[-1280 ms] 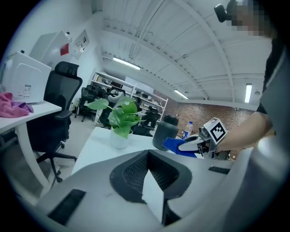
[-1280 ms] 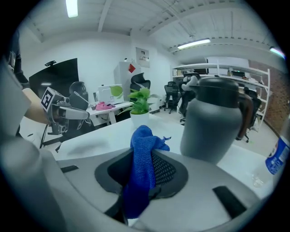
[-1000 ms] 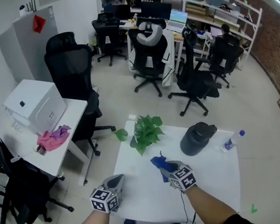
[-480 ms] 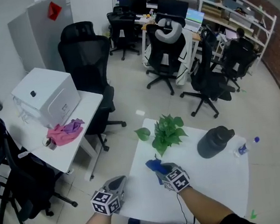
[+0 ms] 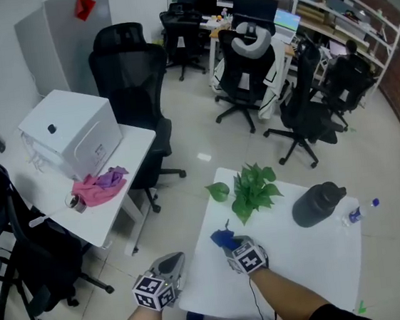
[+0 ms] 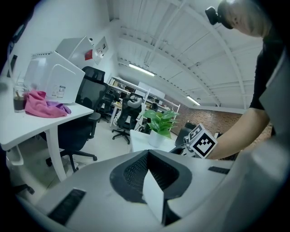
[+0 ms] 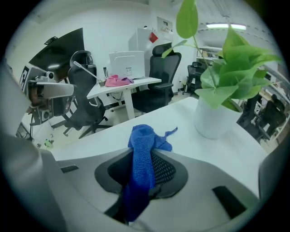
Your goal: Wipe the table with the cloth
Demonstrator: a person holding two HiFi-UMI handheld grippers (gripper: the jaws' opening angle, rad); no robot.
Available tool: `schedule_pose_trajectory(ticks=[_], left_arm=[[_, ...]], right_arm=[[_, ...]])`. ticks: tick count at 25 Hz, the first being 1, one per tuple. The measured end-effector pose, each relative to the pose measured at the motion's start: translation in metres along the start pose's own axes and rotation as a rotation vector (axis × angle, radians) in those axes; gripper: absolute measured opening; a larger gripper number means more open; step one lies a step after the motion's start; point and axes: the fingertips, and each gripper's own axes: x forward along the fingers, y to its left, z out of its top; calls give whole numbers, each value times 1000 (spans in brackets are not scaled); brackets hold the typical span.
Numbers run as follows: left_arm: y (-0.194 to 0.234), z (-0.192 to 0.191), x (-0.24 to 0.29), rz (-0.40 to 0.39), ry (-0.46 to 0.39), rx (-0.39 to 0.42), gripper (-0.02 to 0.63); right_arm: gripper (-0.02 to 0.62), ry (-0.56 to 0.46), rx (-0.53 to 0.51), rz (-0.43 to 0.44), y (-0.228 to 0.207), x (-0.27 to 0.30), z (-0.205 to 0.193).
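The right gripper (image 5: 230, 245) now stands farther to the left on the counter (image 5: 308, 258) than a second ago, nearer to its left edge. The blue cloth (image 5: 220, 238) between its fingers has come along. The left gripper (image 5: 173, 260) is now just beside that edge, off the counter.

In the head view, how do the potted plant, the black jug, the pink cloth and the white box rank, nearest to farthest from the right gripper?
From the right gripper:
1. potted plant, just ahead, same table.
2. black jug, farther right.
3. pink cloth, on left desk.
4. white box, behind it.
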Motion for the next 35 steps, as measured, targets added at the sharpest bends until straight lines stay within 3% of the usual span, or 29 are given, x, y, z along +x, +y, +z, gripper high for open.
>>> schedule_pose_trajectory(ticks=[4, 8, 14, 17, 20, 25, 30, 35], left_arm=[[5, -2, -2, -1, 0, -11, 0], [6, -2, -3, -3, -3, -14, 0], [12, -6, -5, 10, 2, -33, 0], [13, -7, -6, 14, 0, -50, 0], [14, -4, -5, 15, -5, -49, 0], [10, -3, 1, 8, -2, -54, 0], [7, -4, 4, -1, -1, -53, 0], [8, -7, 2, 2, 5, -51, 0]], right_arm=[[95, 54, 116, 13, 1, 8, 6], [95, 37, 232, 47, 7, 14, 16], [95, -37, 346, 112, 22, 28, 36], [95, -131, 484, 196, 16, 19, 38], [95, -199, 609, 195, -7, -6, 23], [95, -134, 608, 78, -33, -24, -15], [95, -137, 602, 55, -27, -8, -9], [95, -151, 588, 87, -13, 10, 12]])
